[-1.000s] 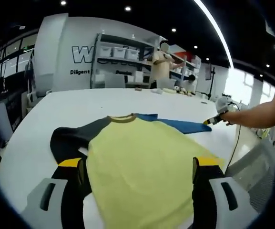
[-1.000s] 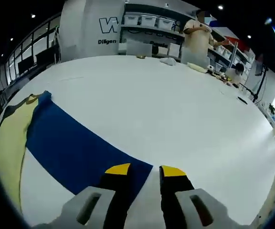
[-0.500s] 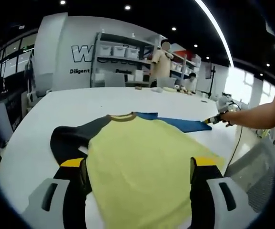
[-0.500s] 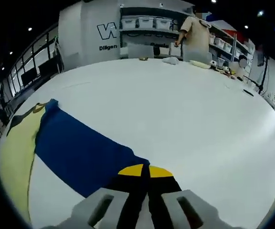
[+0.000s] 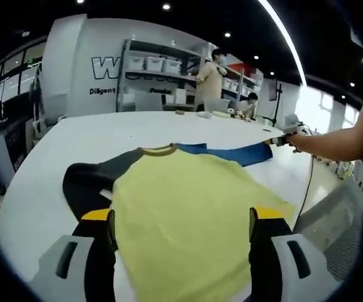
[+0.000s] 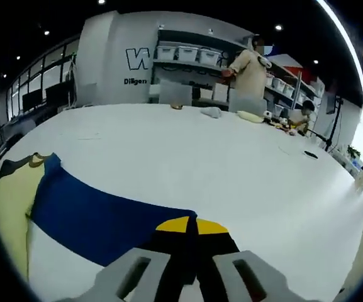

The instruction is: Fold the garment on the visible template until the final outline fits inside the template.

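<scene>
1. On the white table (image 5: 36, 170): yellow-bodied garment (image 5: 187, 207) spread flat, dark sleeve (image 5: 93, 179) out to one side, blue sleeve (image 6: 99, 217) out to the other, collar pointing away from the left gripper.
2. Right gripper (image 6: 184, 221): jaws pinched together on the far tip of the blue sleeve, cloth caught between the yellow pads; seen from the left gripper view as a small tool at the sleeve end (image 5: 277, 141), with the tip lifted a little off the table.
3. Left gripper (image 5: 180, 220): jaws wide apart, straddling the near hem of the yellow body, nothing between them; whether touching the cloth cannot be told.
4. Key relation: blue sleeve's long axis runs from the right gripper straight back toward the collar and yellow body, so the fold probably travels along that line, inward over the torso.
5. Right gripper nearer the sleeve and already holding it; left well apart from it, likely placed to steady the hem.
6. No template outline can be made out under the garment.
</scene>
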Demonstrator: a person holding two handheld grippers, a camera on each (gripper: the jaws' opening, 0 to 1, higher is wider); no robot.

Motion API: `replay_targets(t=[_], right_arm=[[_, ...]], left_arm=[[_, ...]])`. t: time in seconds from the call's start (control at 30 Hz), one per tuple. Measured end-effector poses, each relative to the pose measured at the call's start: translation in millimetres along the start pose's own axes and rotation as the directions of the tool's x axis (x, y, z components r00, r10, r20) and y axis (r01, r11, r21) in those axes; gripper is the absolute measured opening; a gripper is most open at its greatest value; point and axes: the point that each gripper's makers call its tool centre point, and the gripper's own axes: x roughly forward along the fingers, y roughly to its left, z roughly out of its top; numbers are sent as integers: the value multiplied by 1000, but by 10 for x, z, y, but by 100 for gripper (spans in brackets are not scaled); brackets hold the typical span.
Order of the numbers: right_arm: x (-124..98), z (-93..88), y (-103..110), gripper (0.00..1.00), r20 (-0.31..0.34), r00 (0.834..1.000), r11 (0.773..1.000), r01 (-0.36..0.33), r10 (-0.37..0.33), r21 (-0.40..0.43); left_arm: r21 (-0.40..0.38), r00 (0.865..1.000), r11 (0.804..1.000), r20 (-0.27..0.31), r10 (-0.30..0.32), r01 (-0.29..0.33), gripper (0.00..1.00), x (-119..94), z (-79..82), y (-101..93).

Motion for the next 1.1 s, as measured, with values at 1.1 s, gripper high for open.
replay_targets(t=[1.1], right_arm=[[129, -296, -312, 0, -152, 988, 997, 37, -25, 73]], left_arm=[[5, 999, 999, -21, -37, 37, 78, 15, -43, -56]])
